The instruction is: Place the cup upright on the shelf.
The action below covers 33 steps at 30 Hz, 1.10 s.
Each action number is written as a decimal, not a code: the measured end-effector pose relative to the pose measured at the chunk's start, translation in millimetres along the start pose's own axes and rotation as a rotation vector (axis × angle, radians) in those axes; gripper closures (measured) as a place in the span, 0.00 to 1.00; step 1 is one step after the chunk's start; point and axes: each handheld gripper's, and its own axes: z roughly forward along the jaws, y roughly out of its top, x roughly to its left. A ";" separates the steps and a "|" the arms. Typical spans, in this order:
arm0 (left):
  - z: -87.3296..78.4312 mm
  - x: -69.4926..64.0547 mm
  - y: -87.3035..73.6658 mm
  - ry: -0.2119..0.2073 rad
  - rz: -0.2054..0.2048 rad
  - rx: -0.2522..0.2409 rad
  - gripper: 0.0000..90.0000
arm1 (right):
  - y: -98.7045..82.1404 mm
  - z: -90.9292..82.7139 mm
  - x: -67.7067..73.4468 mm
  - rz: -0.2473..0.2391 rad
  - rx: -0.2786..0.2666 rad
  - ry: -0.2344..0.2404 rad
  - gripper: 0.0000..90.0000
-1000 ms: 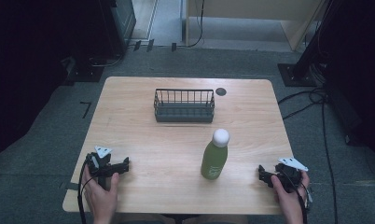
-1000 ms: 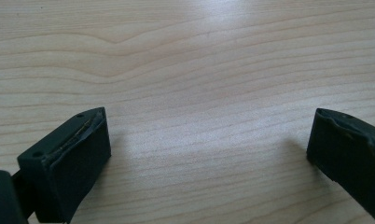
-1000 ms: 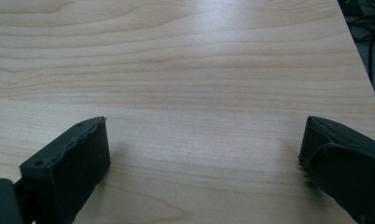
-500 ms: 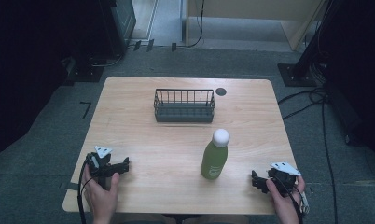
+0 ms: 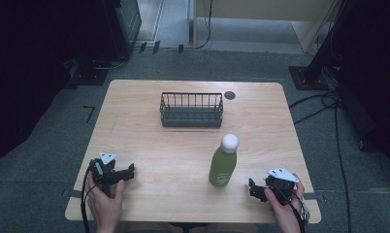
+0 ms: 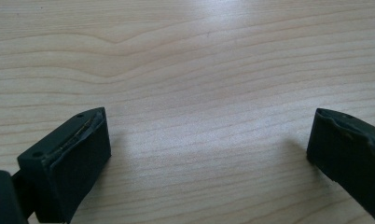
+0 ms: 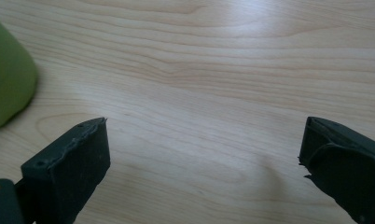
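Observation:
A green bottle [image 5: 223,166] with a white cap stands upright on the wooden table [image 5: 149,145], right of centre. My right gripper [image 5: 253,189] rests near the front right edge, a short way right of the bottle, open with nothing between its jaws. The bottle's green base [image 7: 8,79] fills the left edge of the right gripper view, apart from my right gripper [image 7: 204,154]. Held low near the front left corner, my left gripper [image 5: 129,172] is open over bare wood. The left gripper view has my left gripper [image 6: 209,144] with wide-spread jaws and only wood grain between them.
A dark wire basket [image 5: 191,109] stands at the back middle of the table. A small dark round mark [image 5: 229,95] lies behind it to the right. Cables and dark stands sit on the grey floor around the table.
My right gripper has shifted left and slightly toward the front edge, closer to the bottle. The left gripper and the bottle have stayed put.

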 end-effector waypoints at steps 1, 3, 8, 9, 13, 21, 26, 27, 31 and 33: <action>0.1 -0.2 0.0 0.001 -0.002 -0.001 0.00 | 0.1 0.2 1.9 -0.002 -0.003 0.005 0.02; 0.1 -0.1 0.0 0.001 -0.002 -0.001 0.00 | 0.7 1.1 8.0 -0.009 -0.002 0.017 0.02; 0.1 -0.1 0.0 0.000 -0.001 -0.001 0.00 | 1.7 4.1 20.6 -0.032 0.004 0.037 0.02; 0.1 -0.1 0.0 0.001 -0.002 -0.001 0.00 | 1.9 4.3 22.2 -0.038 0.004 0.040 0.02; 0.1 -0.1 0.0 0.000 -0.001 -0.001 0.00 | 3.4 4.5 32.2 -0.054 -0.004 0.063 0.02; 0.0 0.0 0.0 0.000 0.000 0.000 0.00 | 5.0 3.0 48.8 -0.091 -0.014 0.104 0.03; 0.1 -0.1 0.0 0.000 -0.002 -0.002 0.00 | 6.6 1.9 56.4 -0.099 -0.024 0.133 0.05; 0.1 -0.1 0.0 0.000 -0.002 -0.001 0.00 | 6.8 1.5 57.4 -0.102 -0.022 0.130 0.05; 0.0 0.0 0.0 0.001 0.000 0.000 0.00 | 6.7 0.0 59.3 -0.111 -0.025 0.136 0.05; 0.0 0.0 0.0 0.000 0.000 0.001 0.00 | 6.7 -1.0 60.2 -0.118 -0.027 0.151 0.05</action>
